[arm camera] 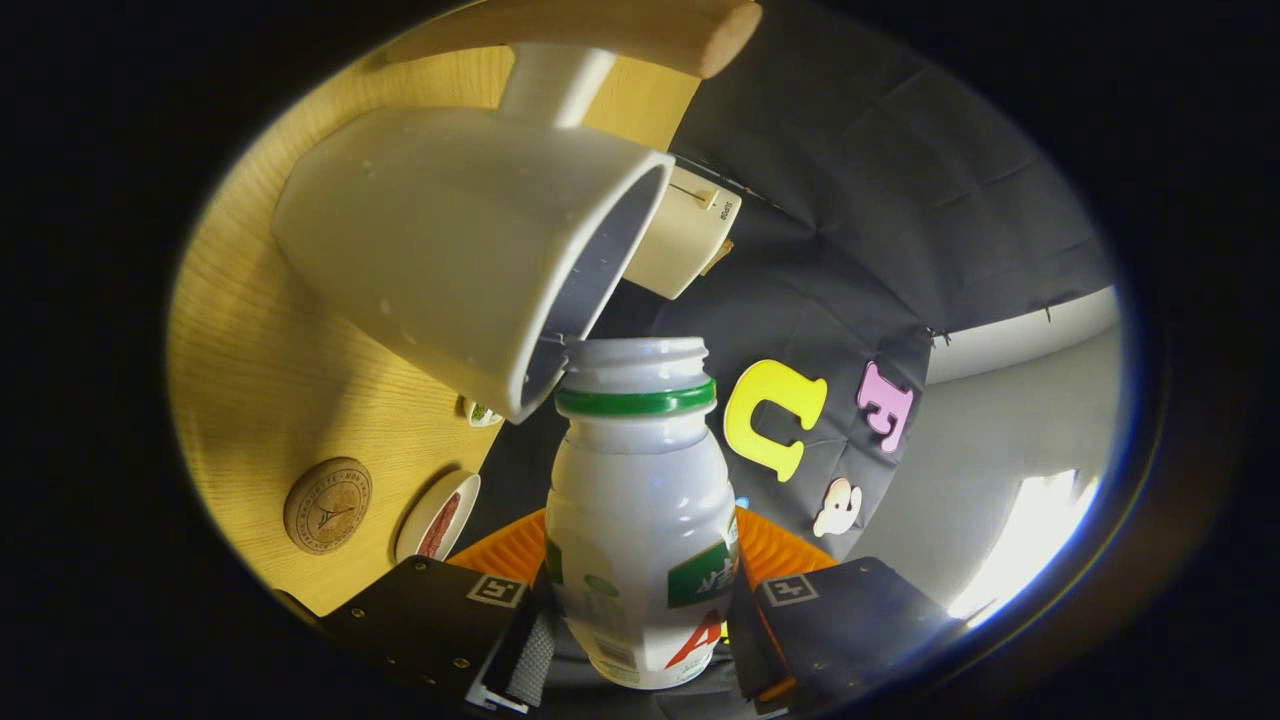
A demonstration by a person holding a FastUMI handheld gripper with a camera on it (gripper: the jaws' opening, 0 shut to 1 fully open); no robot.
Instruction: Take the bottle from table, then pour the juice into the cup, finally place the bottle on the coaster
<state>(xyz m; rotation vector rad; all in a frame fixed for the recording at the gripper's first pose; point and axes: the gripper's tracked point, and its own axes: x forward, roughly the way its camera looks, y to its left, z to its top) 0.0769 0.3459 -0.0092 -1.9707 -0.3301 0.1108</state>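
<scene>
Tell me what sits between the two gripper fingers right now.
The bottle, its open mouth at the rim of the white cup, is clamped between both fingers of the gripper in the gripper view.

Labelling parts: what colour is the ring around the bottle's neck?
Green, on the white bottle held in the gripper jaws; clearest in the gripper view.

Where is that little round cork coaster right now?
In the gripper view the coaster lies on the wooden table, off to the left of the bottle held in the jaws, beside a small white dish, below the cup.
</scene>
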